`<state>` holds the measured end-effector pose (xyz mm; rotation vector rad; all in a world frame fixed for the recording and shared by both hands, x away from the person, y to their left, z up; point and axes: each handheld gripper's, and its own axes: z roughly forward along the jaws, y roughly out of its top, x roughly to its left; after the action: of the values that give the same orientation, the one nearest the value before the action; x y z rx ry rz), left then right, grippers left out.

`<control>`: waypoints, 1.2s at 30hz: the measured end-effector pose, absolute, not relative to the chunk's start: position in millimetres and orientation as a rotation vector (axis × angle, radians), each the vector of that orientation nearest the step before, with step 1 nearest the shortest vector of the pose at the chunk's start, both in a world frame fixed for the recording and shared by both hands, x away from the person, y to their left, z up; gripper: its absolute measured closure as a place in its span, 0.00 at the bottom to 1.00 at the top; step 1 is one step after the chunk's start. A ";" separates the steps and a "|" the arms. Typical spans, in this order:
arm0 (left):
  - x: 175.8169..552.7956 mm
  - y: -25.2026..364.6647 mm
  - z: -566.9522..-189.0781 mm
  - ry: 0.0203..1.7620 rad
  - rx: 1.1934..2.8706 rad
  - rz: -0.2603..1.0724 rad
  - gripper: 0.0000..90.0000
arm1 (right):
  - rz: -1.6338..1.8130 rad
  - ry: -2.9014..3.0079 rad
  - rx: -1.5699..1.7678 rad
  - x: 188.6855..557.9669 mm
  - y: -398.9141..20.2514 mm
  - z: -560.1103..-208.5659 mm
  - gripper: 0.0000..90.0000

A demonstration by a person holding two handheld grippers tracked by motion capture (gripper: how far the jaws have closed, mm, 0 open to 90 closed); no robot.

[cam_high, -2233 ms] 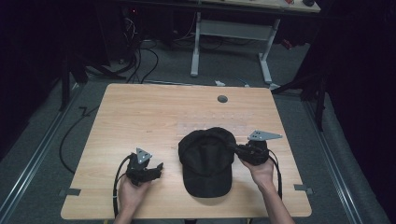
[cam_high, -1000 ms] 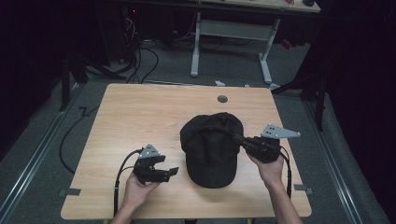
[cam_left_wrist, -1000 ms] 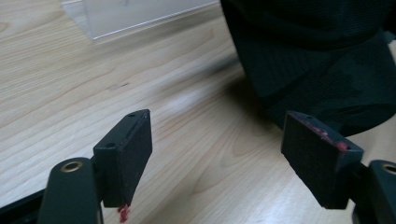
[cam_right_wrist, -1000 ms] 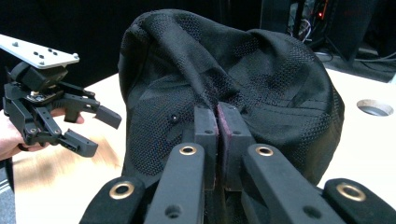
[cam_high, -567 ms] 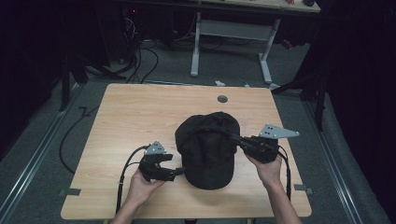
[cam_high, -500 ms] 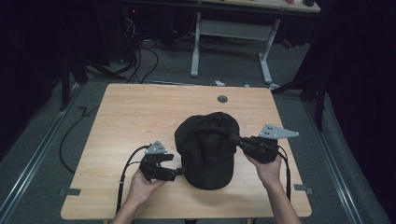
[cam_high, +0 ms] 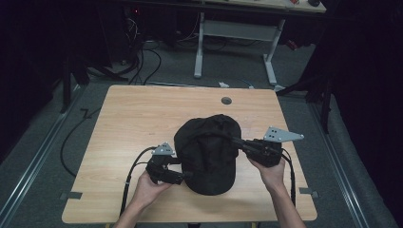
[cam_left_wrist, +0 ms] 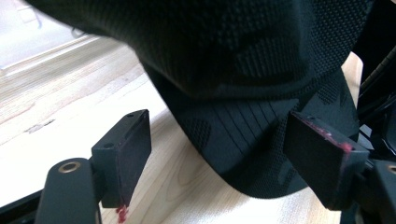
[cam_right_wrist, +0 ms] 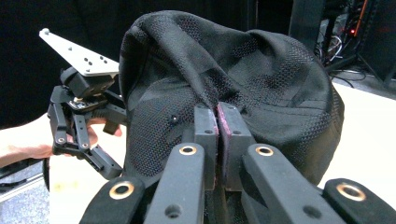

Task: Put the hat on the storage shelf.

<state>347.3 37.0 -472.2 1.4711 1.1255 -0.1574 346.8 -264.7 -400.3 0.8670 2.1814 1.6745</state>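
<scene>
High view, left claw nearer cap

Black tongs carry grey three-cornered plates, brass-ringed screws, reddish-smeared pads, perhaps paint, and trailing black cables; forearms bare.

No readable text, label, brand or number shows anywhere; the black cap appears unmarked, though its dark knit fabric could hide a faint logo.
</scene>
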 end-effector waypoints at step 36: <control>337.7 54.0 -454.5 1.058 1.401 -0.316 0.77 | 1.619 2.117 0.816 346.0 -262.2 -398.9 0.97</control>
<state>337.7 54.0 -454.5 1.4013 1.0578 -0.3155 346.0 -262.2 -398.9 0.8159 2.1166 1.6190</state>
